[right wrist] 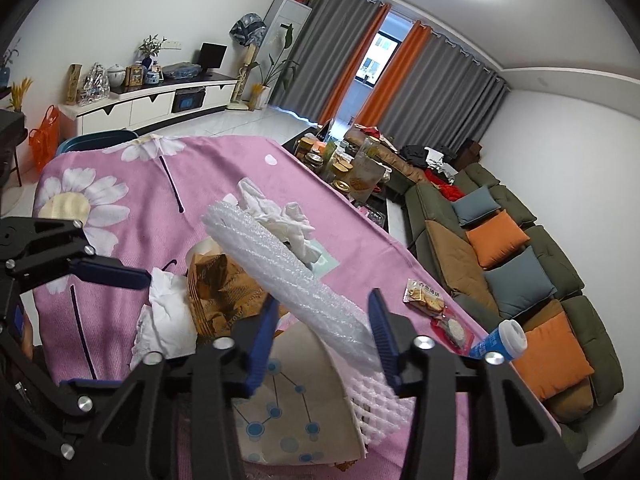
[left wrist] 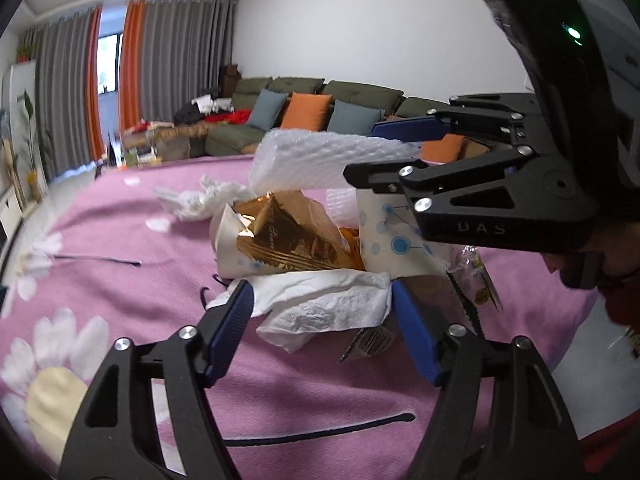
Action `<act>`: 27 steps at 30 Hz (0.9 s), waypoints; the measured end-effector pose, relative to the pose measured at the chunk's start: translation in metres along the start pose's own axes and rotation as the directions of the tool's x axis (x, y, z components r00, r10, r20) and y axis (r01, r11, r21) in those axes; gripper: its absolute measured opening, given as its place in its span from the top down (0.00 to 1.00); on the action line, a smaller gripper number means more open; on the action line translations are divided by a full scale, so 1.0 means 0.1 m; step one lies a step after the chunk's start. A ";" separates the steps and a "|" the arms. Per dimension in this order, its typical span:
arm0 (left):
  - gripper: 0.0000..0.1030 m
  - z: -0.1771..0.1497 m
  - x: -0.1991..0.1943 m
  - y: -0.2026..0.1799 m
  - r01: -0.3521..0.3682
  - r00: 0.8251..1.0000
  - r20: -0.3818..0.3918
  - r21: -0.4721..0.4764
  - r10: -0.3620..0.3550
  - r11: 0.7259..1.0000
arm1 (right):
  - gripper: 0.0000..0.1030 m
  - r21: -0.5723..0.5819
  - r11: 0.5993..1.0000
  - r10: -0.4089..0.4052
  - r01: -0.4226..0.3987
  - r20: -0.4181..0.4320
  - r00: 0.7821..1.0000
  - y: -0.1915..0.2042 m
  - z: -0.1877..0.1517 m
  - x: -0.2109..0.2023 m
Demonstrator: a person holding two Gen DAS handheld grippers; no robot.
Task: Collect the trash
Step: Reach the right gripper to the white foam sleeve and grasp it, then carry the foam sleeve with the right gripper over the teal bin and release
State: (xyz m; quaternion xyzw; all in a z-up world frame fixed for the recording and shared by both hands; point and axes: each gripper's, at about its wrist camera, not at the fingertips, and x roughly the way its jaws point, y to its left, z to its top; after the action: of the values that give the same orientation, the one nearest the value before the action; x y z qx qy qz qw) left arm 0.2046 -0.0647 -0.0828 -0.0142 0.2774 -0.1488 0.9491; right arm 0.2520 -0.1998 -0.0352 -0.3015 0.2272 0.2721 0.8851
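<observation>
Close in, the left tool [left wrist: 322,304] stands fairly wide, its blue pads either side of a crumpled white tissue [left wrist: 320,300]; whether they press it I cannot tell. The right tool [right wrist: 324,324] is narrower, straddling a white foam sheet [right wrist: 288,276] above a dotted paper bag [right wrist: 288,408]. Beside them a gold foil wrapper [left wrist: 288,236] lies in the heap on the pink flowered counter [right wrist: 120,208]. Further out rest another tissue wad [right wrist: 280,216], a biscuit packet [right wrist: 424,296] and a blue-and-white tube [right wrist: 500,342].
</observation>
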 end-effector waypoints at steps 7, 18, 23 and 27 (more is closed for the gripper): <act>0.61 -0.01 0.09 0.12 0.034 0.999 -0.026 -0.067 -0.036 0.997 | 0.87 0.020 1.000 0.020 -0.020 0.000 1.000 -0.04 -0.01 -0.01; 0.92 0.06 -0.07 0.32 0.062 0.998 0.033 -0.126 -0.058 0.990 | 0.91 0.027 1.000 0.007 -0.008 0.025 1.000 -0.04 0.09 -0.08; 0.99 0.08 -0.19 0.36 0.059 0.996 0.076 -0.127 -0.049 0.990 | 0.91 0.031 0.999 -0.010 0.009 0.043 0.999 -0.03 0.17 -0.15; 0.99 0.10 -0.36 0.40 0.048 0.992 0.120 -0.141 -0.031 0.989 | 0.91 0.036 0.999 -0.025 0.023 0.070 0.997 -0.04 0.25 -0.25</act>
State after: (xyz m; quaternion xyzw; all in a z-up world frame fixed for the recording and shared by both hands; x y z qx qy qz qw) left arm 0.1920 -0.0162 -0.0596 -0.0966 0.2307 -0.1459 0.9571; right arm 0.2417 -0.1945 -0.0018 -0.2787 0.1970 0.2680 0.9009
